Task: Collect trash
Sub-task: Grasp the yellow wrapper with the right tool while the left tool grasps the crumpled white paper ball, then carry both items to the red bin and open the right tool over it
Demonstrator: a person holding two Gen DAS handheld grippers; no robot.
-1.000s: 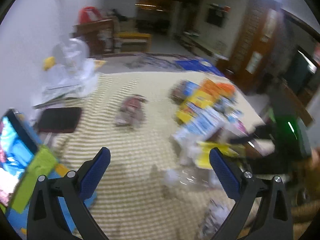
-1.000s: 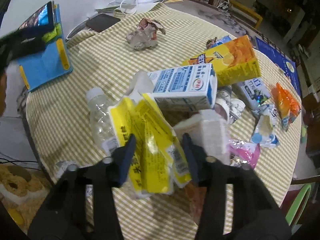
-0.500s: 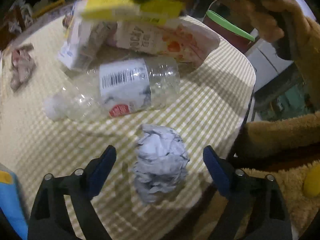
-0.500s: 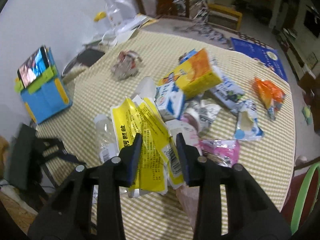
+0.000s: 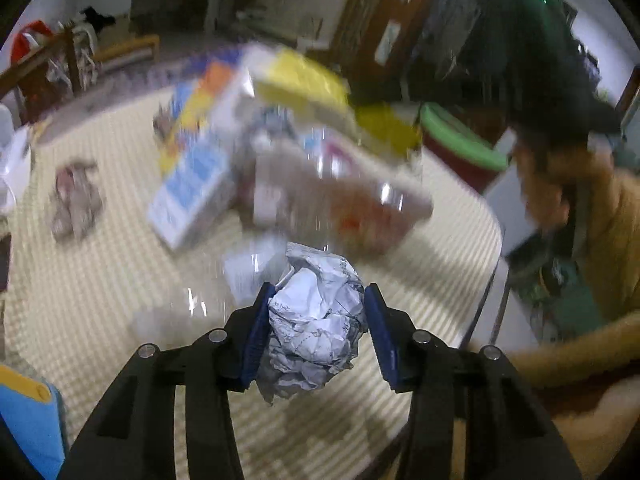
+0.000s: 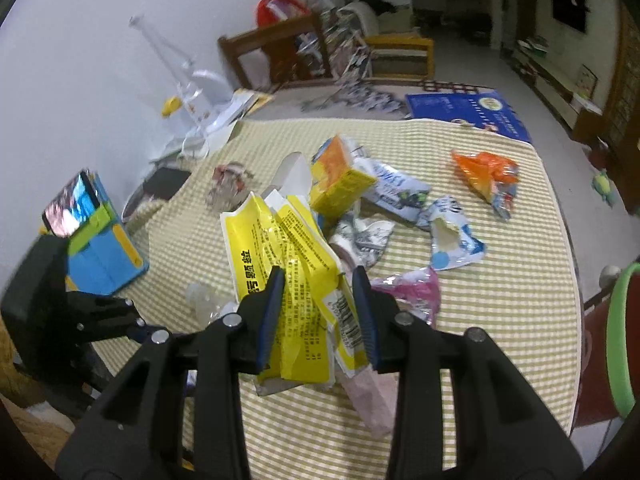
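Observation:
A crumpled white paper ball [image 5: 316,320] sits between the blue pads of my left gripper [image 5: 319,294]. The jaws are closing and both pads touch its sides, near the table's front edge. My right gripper [image 6: 317,280] is shut on a yellow wrapper [image 6: 276,248] and holds it above the trash pile. That wrapper also shows blurred in the left wrist view, a yellow shape [image 5: 304,84] hanging over the table. A hand [image 5: 540,192] in a tan sleeve is at the right.
The checked tablecloth [image 6: 500,320] carries a yellow-orange carton [image 6: 340,180], an orange wrapper [image 6: 484,172], a blue-white wrapper [image 6: 452,236], a pink wrapper [image 6: 412,288] and a clear bottle [image 6: 204,300]. A blue phone stand [image 6: 96,240] stands left. A green-rimmed bin [image 5: 460,140] is beside the table.
My left gripper swung down over the paper ball and its wide jaws closed onto it. My right gripper rose from the pile with the yellow wrapper still in it.

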